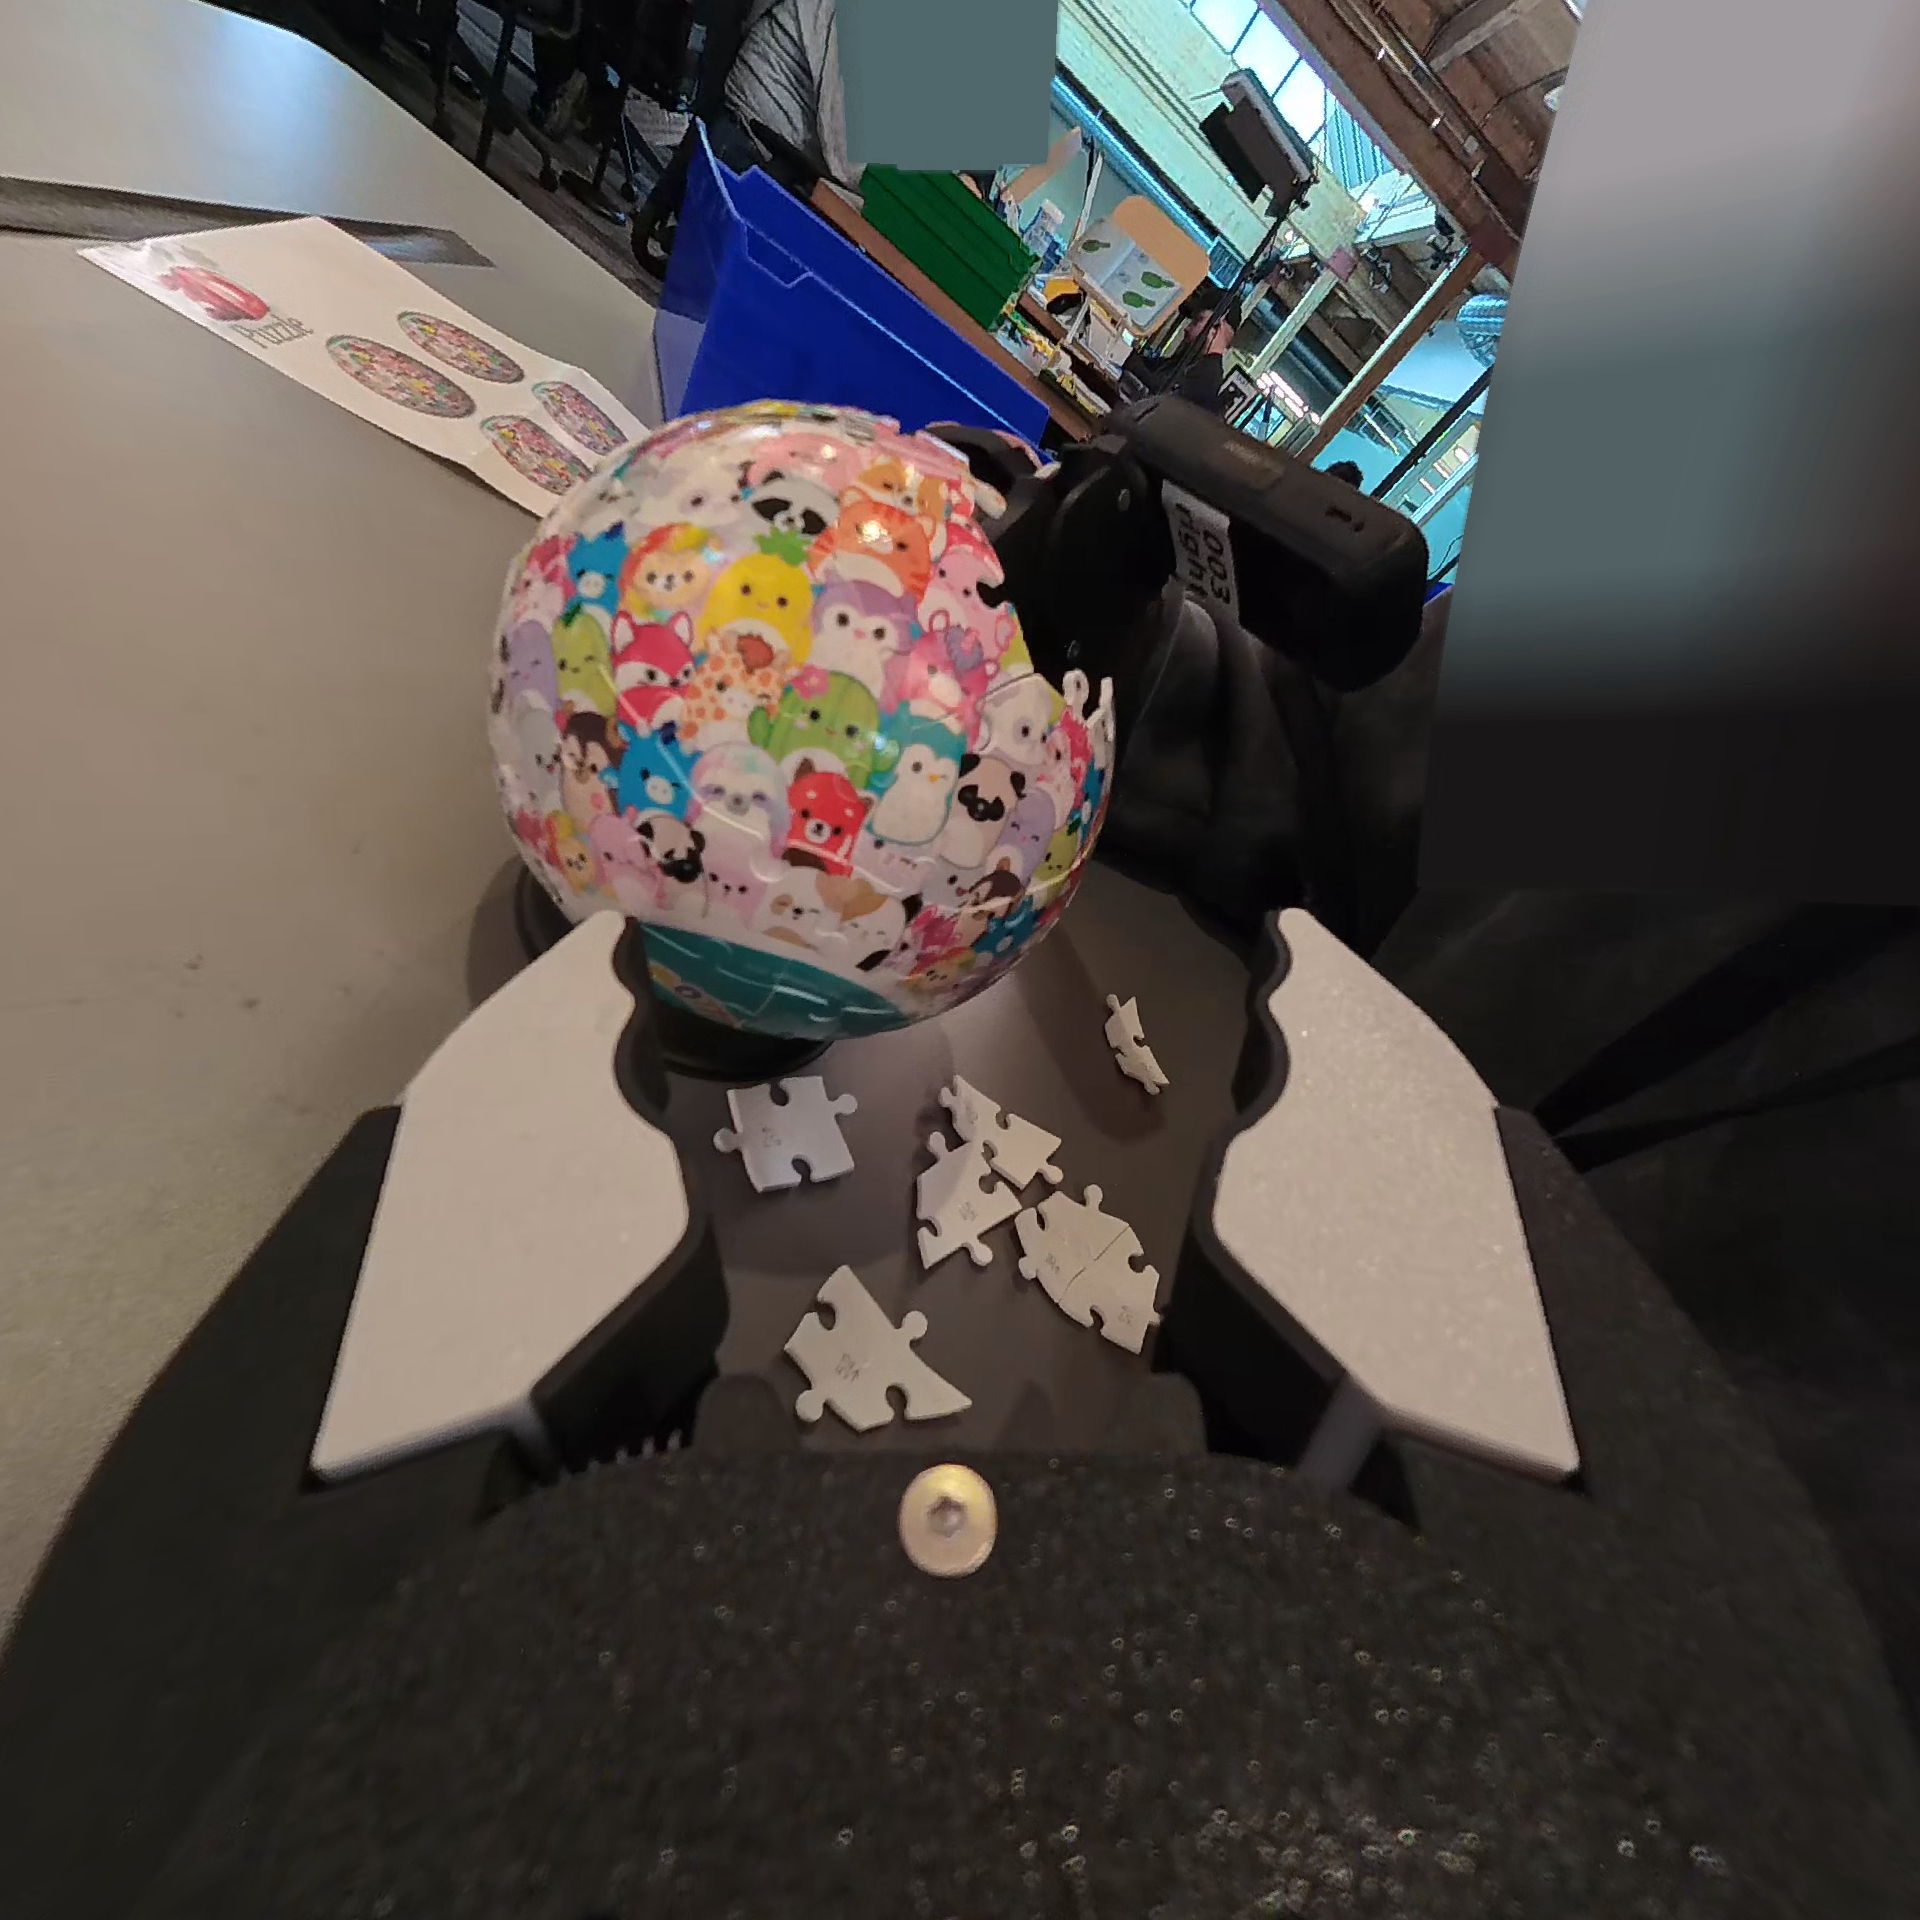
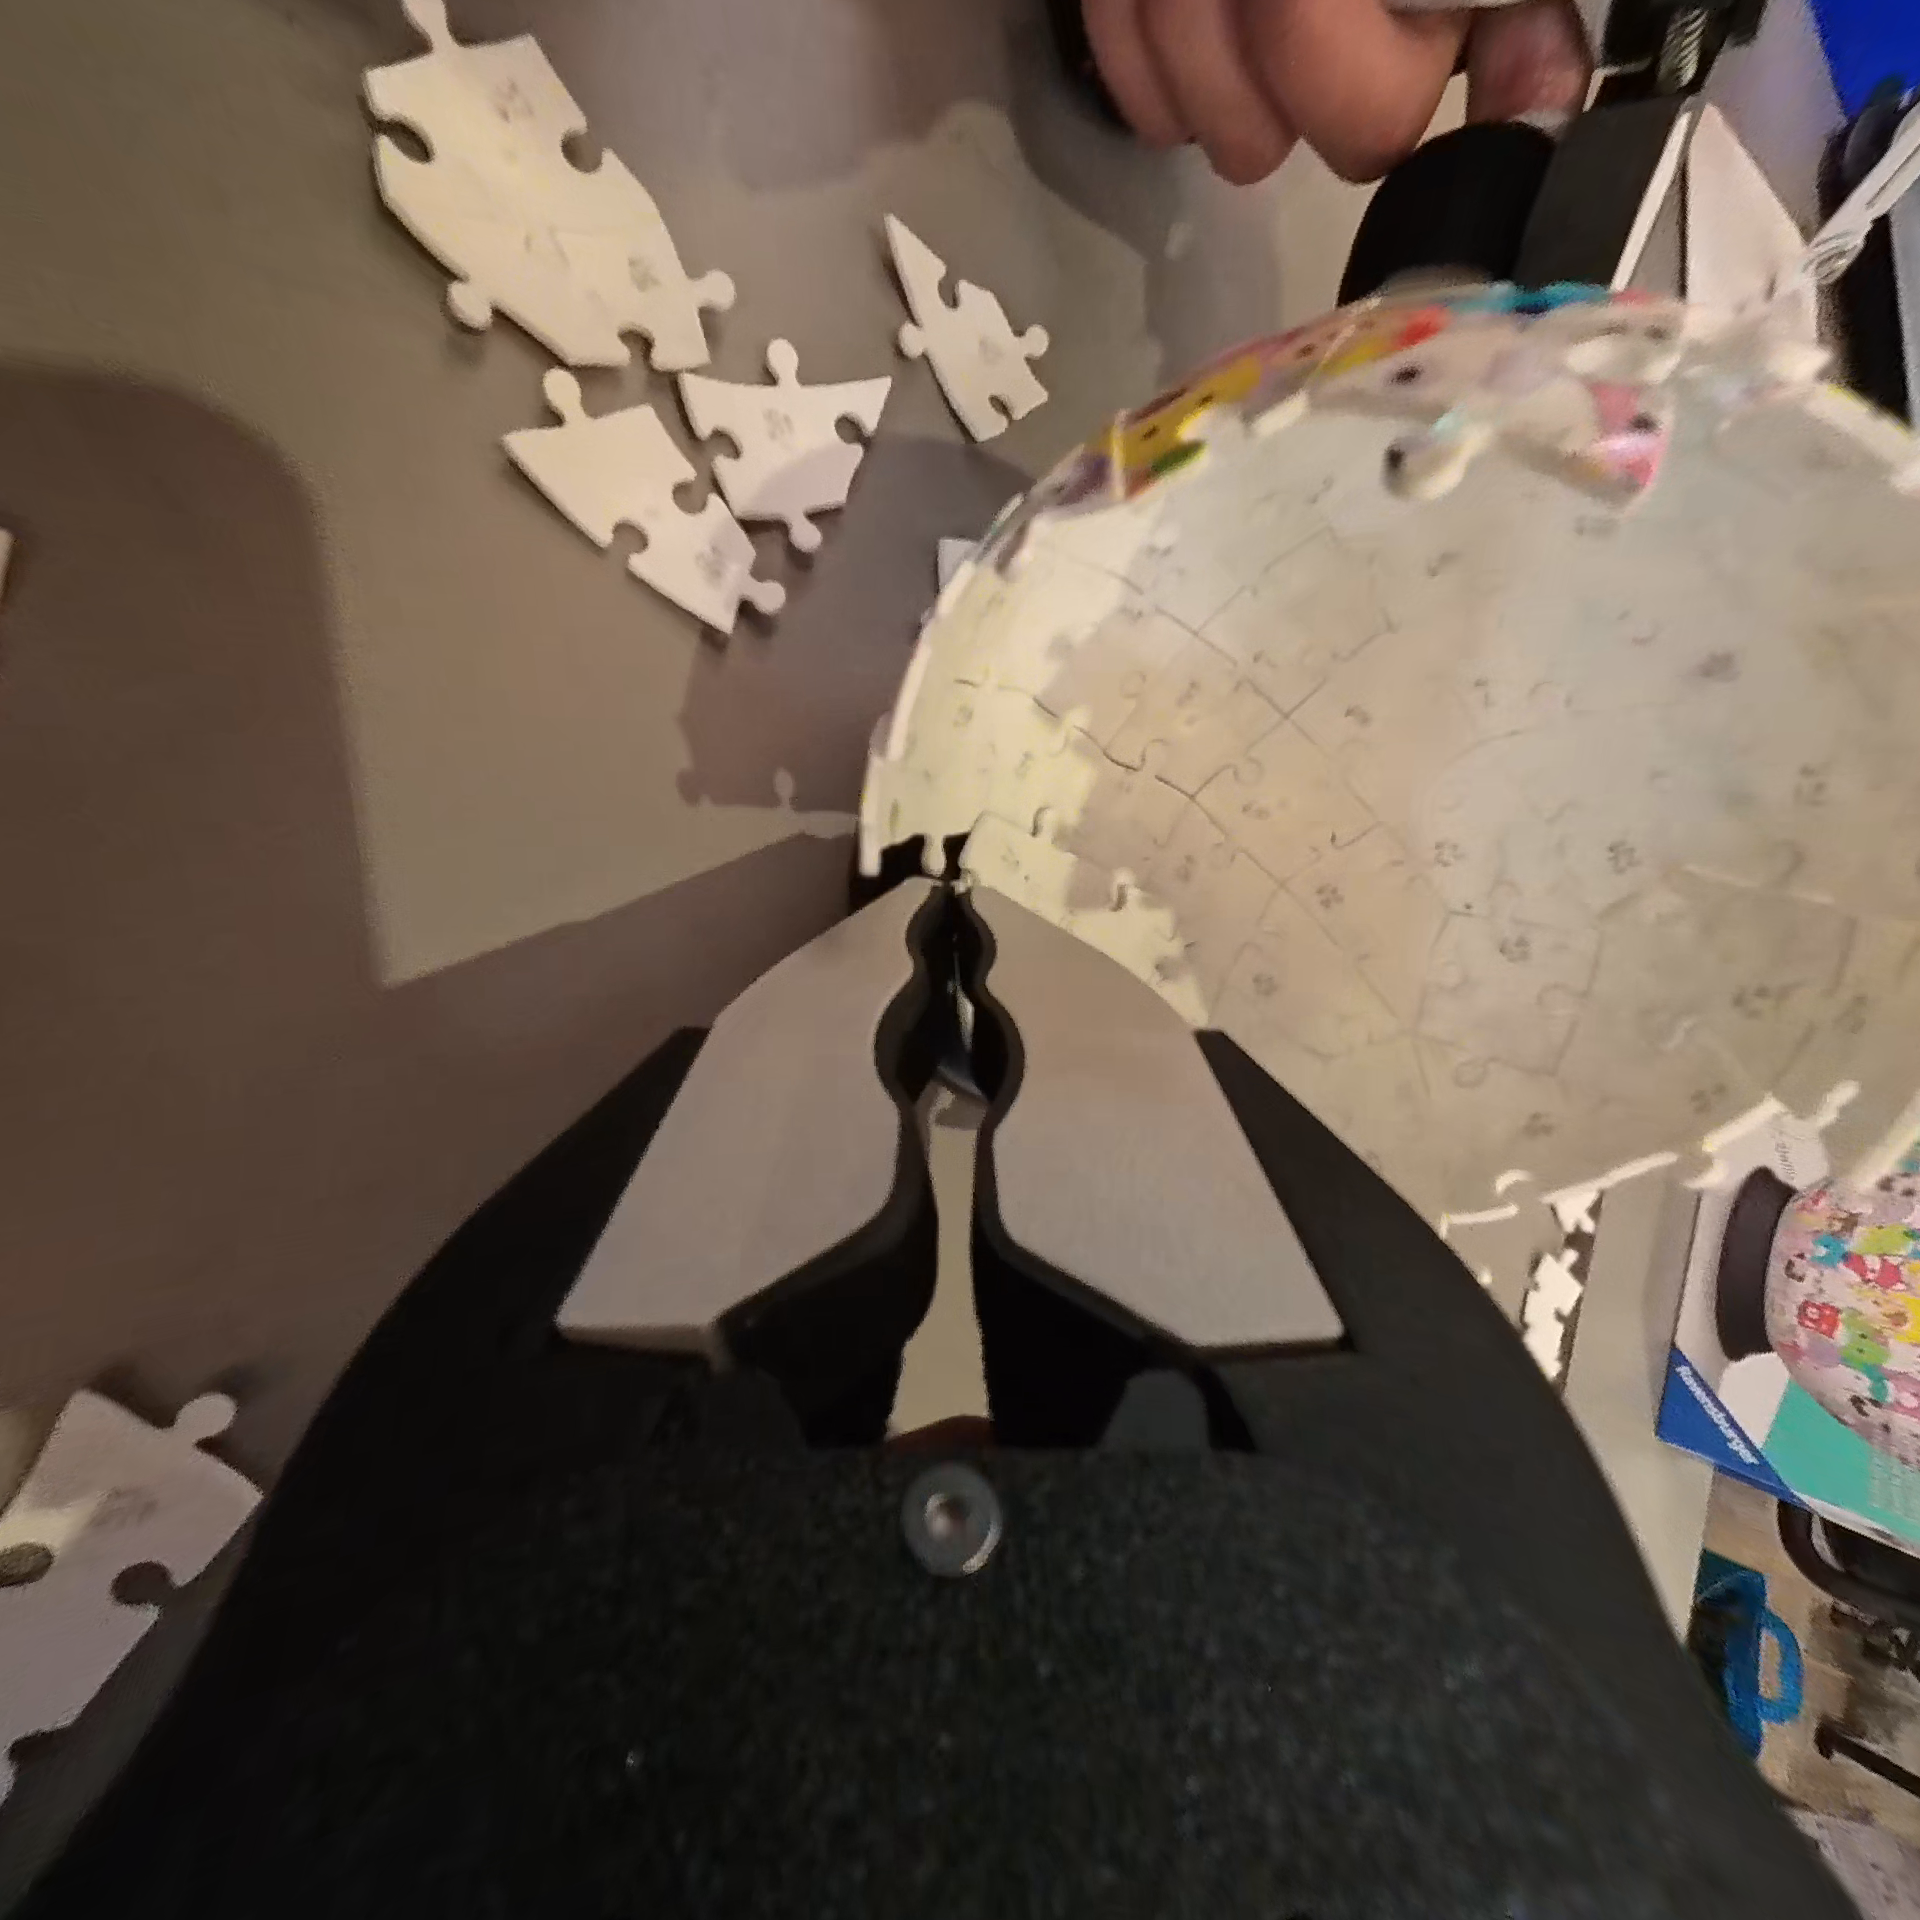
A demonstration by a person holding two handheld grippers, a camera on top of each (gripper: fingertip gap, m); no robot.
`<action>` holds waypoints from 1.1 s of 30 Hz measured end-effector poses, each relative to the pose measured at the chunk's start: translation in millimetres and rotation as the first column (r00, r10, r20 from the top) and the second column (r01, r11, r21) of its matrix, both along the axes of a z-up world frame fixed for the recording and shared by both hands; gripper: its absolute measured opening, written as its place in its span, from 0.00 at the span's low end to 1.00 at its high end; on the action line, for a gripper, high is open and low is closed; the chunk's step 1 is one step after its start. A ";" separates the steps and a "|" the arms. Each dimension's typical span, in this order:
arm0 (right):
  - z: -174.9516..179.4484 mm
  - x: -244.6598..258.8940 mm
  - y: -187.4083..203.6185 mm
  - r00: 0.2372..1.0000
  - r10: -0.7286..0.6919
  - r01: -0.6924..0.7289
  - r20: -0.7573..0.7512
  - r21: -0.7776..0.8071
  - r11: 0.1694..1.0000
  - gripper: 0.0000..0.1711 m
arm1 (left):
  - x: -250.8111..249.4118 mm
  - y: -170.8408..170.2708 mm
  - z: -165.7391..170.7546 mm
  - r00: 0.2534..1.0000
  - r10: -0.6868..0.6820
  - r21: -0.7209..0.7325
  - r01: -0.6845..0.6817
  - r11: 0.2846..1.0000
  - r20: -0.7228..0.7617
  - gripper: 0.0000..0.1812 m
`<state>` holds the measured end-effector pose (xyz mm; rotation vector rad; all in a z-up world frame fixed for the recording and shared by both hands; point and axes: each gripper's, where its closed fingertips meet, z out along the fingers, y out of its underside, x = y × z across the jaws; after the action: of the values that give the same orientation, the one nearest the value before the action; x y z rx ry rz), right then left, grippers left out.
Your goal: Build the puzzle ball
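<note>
The puzzle ball (image 1: 790, 707), covered in colourful cartoon animals, sits on a black stand (image 1: 727, 1049) on the grey table. My left gripper (image 1: 948, 935) is open wide and empty. Its fingertips are just in front of the ball's base, not touching it. Several loose white pieces (image 1: 966, 1205) lie face down between its fingers. My right gripper (image 1: 1226, 540) is behind the ball, with its fingers hidden there. In the right wrist view the ball (image 2: 1403, 779) shows its white inside through an open gap. My right gripper (image 2: 945, 894) is shut on the ball's jagged rim, and a thin edge shows between the pads.
A printed instruction sheet (image 1: 395, 353) lies far left on the table. A blue bin (image 1: 831, 312) stands beyond the table edge. More loose pieces (image 2: 675, 468) lie by the ball, and one (image 2: 104, 1507) is nearer. The puzzle box (image 2: 1818, 1351) is at the right. A hand (image 2: 1247, 83) is above the ball.
</note>
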<state>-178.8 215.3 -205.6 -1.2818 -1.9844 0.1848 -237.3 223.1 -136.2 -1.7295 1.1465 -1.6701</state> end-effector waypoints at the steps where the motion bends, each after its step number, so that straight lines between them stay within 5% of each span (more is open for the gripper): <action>1: 1.0 0.6 -1.3 1.000 0.008 -0.008 -0.010 0.002 1.000 0.00 | 0.1 0.1 -0.1 1.000 0.000 0.000 0.000 1.000 0.000 0.59; 11: 14.9 7.2 -10.0 0.995 0.060 -0.059 -0.079 0.016 0.998 0.00 | 1.2 0.8 -2.3 1.000 -0.001 0.002 0.001 1.000 -0.009 0.59; 16: 0.1 3.7 -5.0 0.999 0.053 -0.053 0.003 0.065 0.996 0.11 | 0.6 0.5 -1.9 1.000 -0.002 0.005 0.002 1.000 -0.009 0.59; 22: -5.4 3.3 0.5 0.997 0.050 -0.057 0.061 0.121 0.991 0.06 | 0.3 0.3 -1.8 1.000 -0.004 -0.001 0.004 1.000 -0.008 0.59; 33: 24.6 13.2 -19.7 0.987 0.132 -0.125 -0.096 0.071 0.990 0.01 | -0.4 1.6 -1.9 1.000 0.001 0.008 -0.001 1.000 -0.011 0.59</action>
<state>-165.6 195.7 -181.0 -1.0837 -1.9718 0.2410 -237.6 224.7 -138.1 -1.7360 1.1554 -1.6546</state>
